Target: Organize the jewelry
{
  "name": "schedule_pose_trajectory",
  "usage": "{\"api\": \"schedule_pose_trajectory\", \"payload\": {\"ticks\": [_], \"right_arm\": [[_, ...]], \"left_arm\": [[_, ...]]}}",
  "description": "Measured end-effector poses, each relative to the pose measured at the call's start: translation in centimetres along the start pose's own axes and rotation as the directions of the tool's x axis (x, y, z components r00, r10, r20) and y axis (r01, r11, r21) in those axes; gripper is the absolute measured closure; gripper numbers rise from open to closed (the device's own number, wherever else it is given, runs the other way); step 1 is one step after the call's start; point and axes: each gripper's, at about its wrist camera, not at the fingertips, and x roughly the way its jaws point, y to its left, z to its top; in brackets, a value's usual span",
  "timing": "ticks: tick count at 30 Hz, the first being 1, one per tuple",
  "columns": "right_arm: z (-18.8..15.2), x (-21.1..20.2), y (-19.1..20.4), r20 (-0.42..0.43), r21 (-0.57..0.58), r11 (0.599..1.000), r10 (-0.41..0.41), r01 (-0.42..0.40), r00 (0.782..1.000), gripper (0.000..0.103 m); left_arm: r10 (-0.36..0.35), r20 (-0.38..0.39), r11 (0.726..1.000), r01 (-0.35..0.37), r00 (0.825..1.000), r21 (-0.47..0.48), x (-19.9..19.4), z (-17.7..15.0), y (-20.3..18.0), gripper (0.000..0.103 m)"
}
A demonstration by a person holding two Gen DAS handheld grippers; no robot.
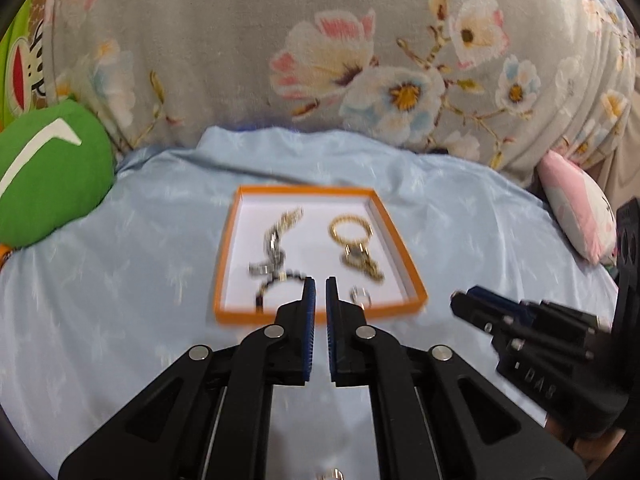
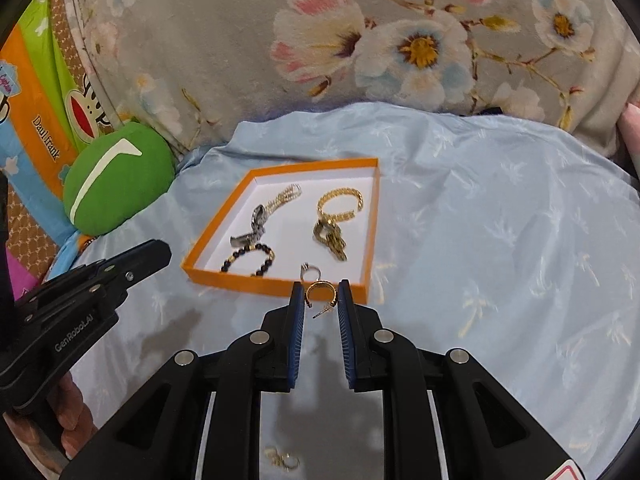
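So there's a shallow orange tray [image 2: 276,282] with a white inside, sitting flat on the bed. In it, on the left, a silvery chain bracelet [image 2: 262,216] lies stretched out, with a dark beaded bracelet [image 2: 250,262] curled in a loop near the front wall. On the right, a gold bangle [image 2: 340,203] touches a clump of gold chain [image 2: 332,240]. A small silver ring [image 2: 310,271] sits by the front edge. A gold hoop earring [image 2: 318,294] is pinched upright between the right claw's pads.

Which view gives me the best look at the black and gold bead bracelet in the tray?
Right wrist: the bead bracelet lies sharp and unobstructed in the orange tray. In the left wrist view it is motion-blurred and partly hidden behind the left tongs.
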Motion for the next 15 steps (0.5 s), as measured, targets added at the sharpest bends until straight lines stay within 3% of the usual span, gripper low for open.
{"api": "schedule_pose_trajectory", "payload": {"ticks": [7,15], "right_arm": [[3.9,6.6,0.5,-0.037,-0.001,0.999,0.042,-0.042,0.998,0.087],[5.1,12.5,1.1,-0.093,-0.011,0.999,0.038,-0.039,0.995,0.087]], "left_arm": [[0.034,-0.017,0.999,-0.034,0.999,-0.034,6.8,4.6,2.3,0.099],[0.066,-0.07,0.997,-0.069,0.995,-0.044,12.6,4.9,3.9,0.099]]}}
